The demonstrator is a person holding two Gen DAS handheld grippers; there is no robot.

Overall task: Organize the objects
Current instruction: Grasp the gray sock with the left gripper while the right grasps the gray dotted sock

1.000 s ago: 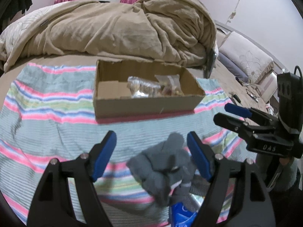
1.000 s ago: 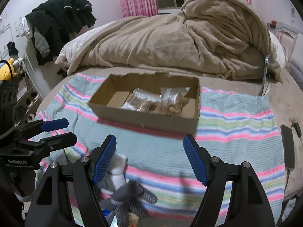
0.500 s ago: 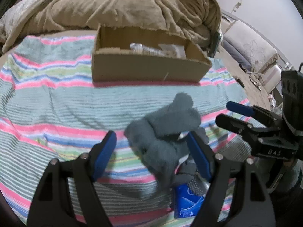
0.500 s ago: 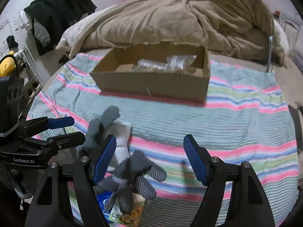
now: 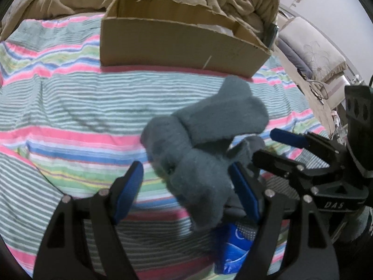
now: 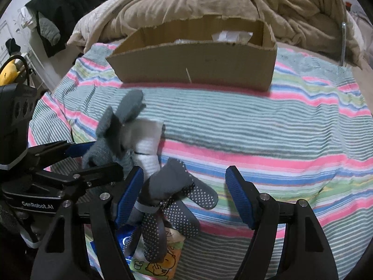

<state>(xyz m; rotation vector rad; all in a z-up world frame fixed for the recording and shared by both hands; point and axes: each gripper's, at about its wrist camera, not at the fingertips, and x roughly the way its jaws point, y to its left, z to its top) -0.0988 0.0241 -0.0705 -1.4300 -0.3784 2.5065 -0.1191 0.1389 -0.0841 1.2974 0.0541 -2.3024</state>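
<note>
On the striped blanket [image 5: 70,107], short of the box [image 5: 177,44] | step: I reach for the sock pile [image 5: 200,144] | left claw [image 5: 186,186] wide open around socks, gripping nothing | right claw [image 6: 184,193] wide open, empty | next: close, carry to box.

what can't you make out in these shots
- Cardboard box contents: both views, near wall hides all but a white scrap.
- Blue packet: left wrist view, teal socks and a gripper finger cover it.
- Cartoon-printed packet: right wrist view, under dotted grey socks.
</note>
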